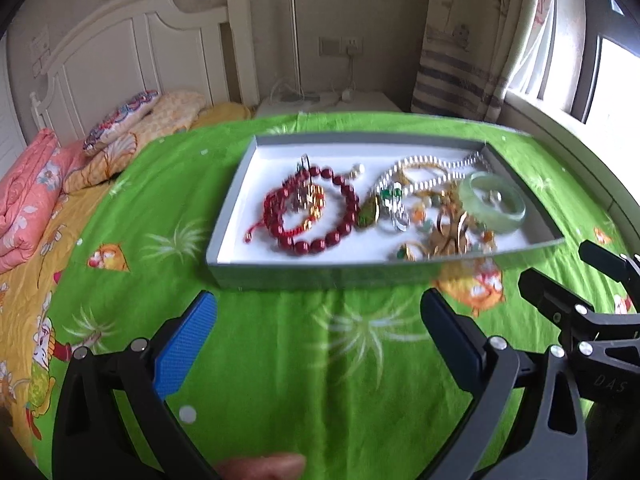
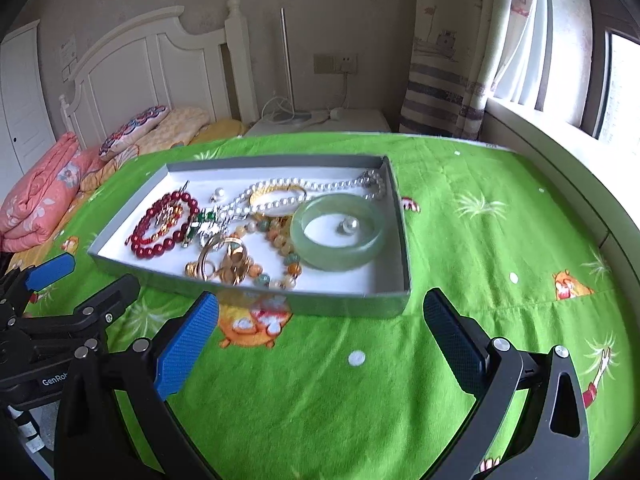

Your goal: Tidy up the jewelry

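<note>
A shallow grey tray (image 1: 320, 276) (image 2: 352, 304) with a white floor lies on a green cartoon cloth. In it are a red bead bracelet (image 1: 320, 220) (image 2: 160, 236), a pearl necklace (image 1: 424, 172) (image 2: 280, 192), a pale green jade bangle (image 1: 492, 204) (image 2: 340, 236), gold rings (image 1: 448, 236) (image 2: 224, 260) and a green pendant (image 1: 370, 214). My left gripper (image 1: 320, 320) is open, just short of the tray's near wall. My right gripper (image 2: 320, 320) is open too, before the tray's near right corner. Both hold nothing.
The green cloth (image 1: 320, 380) (image 2: 500, 220) covers a round table. Behind it are a bed with pink and yellow bedding (image 1: 36, 200), a white headboard (image 2: 152, 72), a nightstand (image 2: 320, 120), a curtain (image 2: 460, 60) and a window sill (image 2: 560, 152). A fingertip (image 1: 264, 466) shows at the bottom edge.
</note>
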`<state>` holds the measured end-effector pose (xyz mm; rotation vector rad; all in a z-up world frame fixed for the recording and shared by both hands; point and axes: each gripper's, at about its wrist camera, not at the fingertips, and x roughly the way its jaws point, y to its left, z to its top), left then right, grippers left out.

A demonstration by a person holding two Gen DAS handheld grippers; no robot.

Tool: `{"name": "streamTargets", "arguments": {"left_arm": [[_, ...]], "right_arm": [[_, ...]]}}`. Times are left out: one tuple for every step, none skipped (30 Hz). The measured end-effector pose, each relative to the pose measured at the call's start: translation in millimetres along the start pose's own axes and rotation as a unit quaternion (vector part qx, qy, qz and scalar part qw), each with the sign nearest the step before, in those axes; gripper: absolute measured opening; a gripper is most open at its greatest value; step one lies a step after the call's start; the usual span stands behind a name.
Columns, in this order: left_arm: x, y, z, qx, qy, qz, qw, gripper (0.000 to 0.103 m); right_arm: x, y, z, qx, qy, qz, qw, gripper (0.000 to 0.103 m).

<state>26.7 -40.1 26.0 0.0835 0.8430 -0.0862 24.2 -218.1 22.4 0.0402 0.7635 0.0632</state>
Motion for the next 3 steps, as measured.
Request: {"name": "streamTargets", "arguments": {"left_arm": [[2, 2, -6, 0.000, 0.015, -0.001, 0.9999, 0.101], [4, 4, -12, -0.001, 0.028, 0.005, 0.9996, 0.101], [5, 6, -18, -0.001, 0.039, 0.015, 0.9991, 0.101]], "right_arm": [[0, 2, -4, -0.005, 0.014, 0.004, 1.000, 0.098], [0, 4, -8, -0.011, 0.028, 0.003, 1.000, 0.098], [1, 6, -12, -0.017, 0.041, 0.000, 0.999, 0.098]]}}
